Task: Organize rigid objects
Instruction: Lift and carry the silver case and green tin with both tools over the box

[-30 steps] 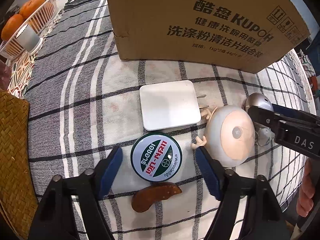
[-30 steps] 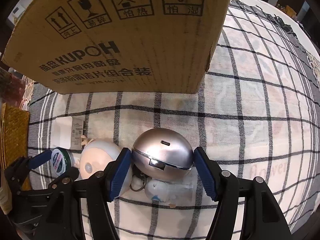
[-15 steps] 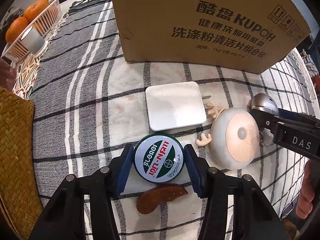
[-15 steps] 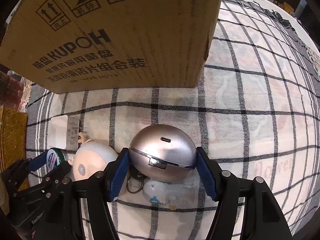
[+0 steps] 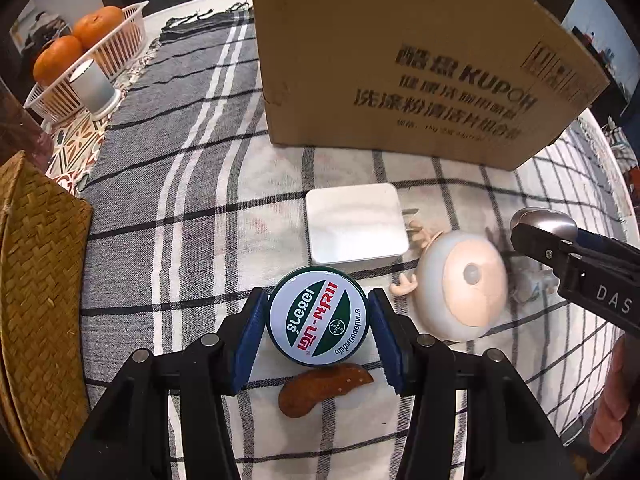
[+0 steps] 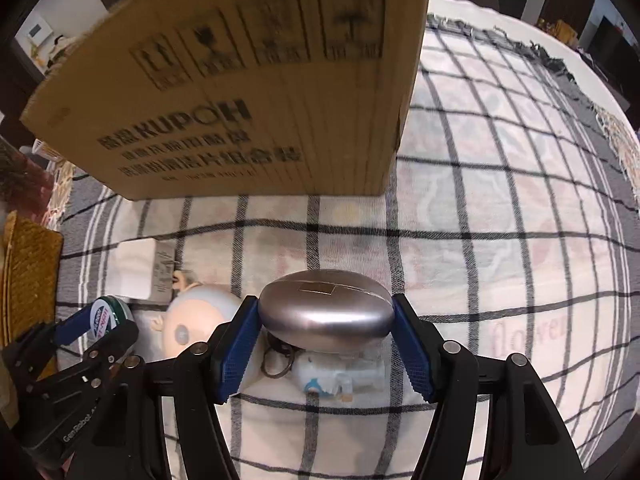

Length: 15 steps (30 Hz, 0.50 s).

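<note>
Gripping both: left gripper [image 5: 318, 326] pads clamped on tin [image 5: 318, 318], right gripper [image 6: 325, 326] pads clamped on silver case [image 6: 325, 316], long axis spanning pads. Both just above cloth [image 5: 192, 216]. Box [image 5: 400, 60] straight ahead of both; judging drop-off there.

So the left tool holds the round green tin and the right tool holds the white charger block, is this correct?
Not quite. The left tool does hold the round green tin, but the right tool holds the silver egg-shaped case, as the right wrist view shows. The white charger block lies on the cloth.
</note>
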Tool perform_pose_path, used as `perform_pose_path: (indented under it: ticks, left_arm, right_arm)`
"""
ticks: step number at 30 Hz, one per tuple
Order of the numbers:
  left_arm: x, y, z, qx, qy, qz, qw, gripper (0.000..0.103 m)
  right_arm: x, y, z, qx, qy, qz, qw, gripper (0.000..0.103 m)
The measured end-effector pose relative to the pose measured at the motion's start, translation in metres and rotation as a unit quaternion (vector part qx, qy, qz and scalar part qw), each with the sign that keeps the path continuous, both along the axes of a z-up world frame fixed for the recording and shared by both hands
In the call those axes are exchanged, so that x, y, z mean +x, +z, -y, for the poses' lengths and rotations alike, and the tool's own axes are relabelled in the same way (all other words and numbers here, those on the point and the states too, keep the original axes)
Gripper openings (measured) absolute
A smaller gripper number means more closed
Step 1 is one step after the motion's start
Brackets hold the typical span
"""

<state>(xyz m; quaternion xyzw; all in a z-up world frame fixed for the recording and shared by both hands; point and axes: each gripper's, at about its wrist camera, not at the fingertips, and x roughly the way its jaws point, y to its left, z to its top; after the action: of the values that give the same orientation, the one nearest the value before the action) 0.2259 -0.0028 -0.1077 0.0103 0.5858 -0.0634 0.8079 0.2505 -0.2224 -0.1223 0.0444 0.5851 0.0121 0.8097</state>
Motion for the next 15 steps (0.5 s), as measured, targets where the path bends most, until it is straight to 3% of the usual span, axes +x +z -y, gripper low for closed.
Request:
perform_pose_path:
  ticks: [15]
  left_arm:
    - [-0.007, 0.072, 0.007, -0.003, -0.008, 0.102, 0.9947, 0.051]
  right_arm:
    - [-0.029, 0.069, -0.018, 0.018, 0.004, 0.082, 0.996, 0.066]
